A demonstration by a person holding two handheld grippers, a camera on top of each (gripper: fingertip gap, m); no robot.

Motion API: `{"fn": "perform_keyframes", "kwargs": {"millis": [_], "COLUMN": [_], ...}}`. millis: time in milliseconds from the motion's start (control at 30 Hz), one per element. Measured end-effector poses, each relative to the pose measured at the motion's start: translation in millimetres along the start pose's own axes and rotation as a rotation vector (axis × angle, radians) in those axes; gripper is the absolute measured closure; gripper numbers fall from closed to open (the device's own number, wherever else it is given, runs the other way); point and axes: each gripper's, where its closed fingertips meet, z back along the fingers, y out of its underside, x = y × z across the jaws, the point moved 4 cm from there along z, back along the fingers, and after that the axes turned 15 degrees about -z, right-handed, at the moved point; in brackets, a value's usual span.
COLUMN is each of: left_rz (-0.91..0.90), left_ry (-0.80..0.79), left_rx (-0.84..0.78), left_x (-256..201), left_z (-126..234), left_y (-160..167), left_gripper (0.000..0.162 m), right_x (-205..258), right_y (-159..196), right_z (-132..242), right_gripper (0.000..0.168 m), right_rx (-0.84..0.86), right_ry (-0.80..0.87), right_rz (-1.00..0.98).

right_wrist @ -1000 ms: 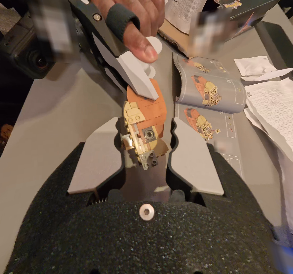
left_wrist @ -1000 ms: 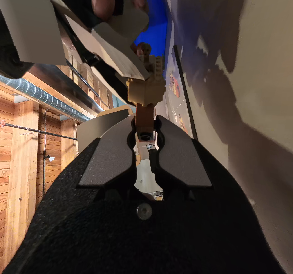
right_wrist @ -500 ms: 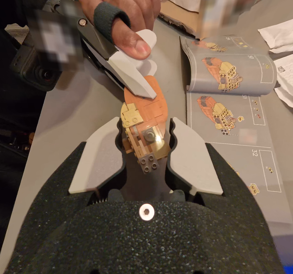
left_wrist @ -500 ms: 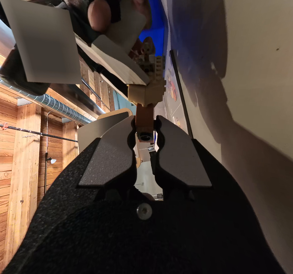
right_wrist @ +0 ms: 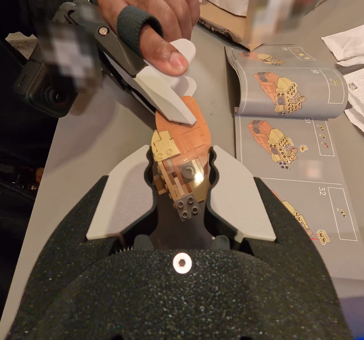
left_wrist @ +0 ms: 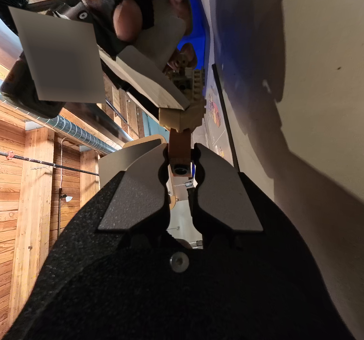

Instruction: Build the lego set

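A part-built lego model [right_wrist: 187,139] with an orange curved hull, a tan stepped side and a grey four-stud plate [right_wrist: 187,209] is held above the grey table [right_wrist: 88,153]. My right gripper [right_wrist: 180,149] is shut on its tan and grey end, one finger on each side. My left gripper [right_wrist: 187,104] comes in from the upper left and is shut on the orange end. In the left wrist view my left gripper [left_wrist: 180,153] clamps the orange end of the model [left_wrist: 183,117], and a right gripper finger [left_wrist: 149,78] lies along its tan part.
An open instruction booklet [right_wrist: 291,153] lies on the table right of the model. A torn cardboard box [right_wrist: 226,33] and white paper bags [right_wrist: 350,43] sit behind it. A person's hand [right_wrist: 157,5] holds the left gripper. My left and right fingertips are right by each other.
Both grippers and the model have moved together. The booklet has drawn nearer and slid left in the right wrist view. The model has turned slightly. Both grips are unchanged.
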Motion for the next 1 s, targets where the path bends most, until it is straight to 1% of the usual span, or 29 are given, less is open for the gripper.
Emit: {"fn": "perform_keyframes", "kwargs": {"millis": [1000], "left_rz": [0.039], "left_ry": [0.009], "left_rx": [0.019], "left_x": [0.0], "left_z": [1.1], "left_y": [1.8], "left_gripper": [0.141], "right_x": [0.5], "right_y": [-1.0], "right_z": [0.2], "right_gripper": [0.115], "right_rx": [-0.016], "right_ry": [0.016], "right_rz": [0.044]}}
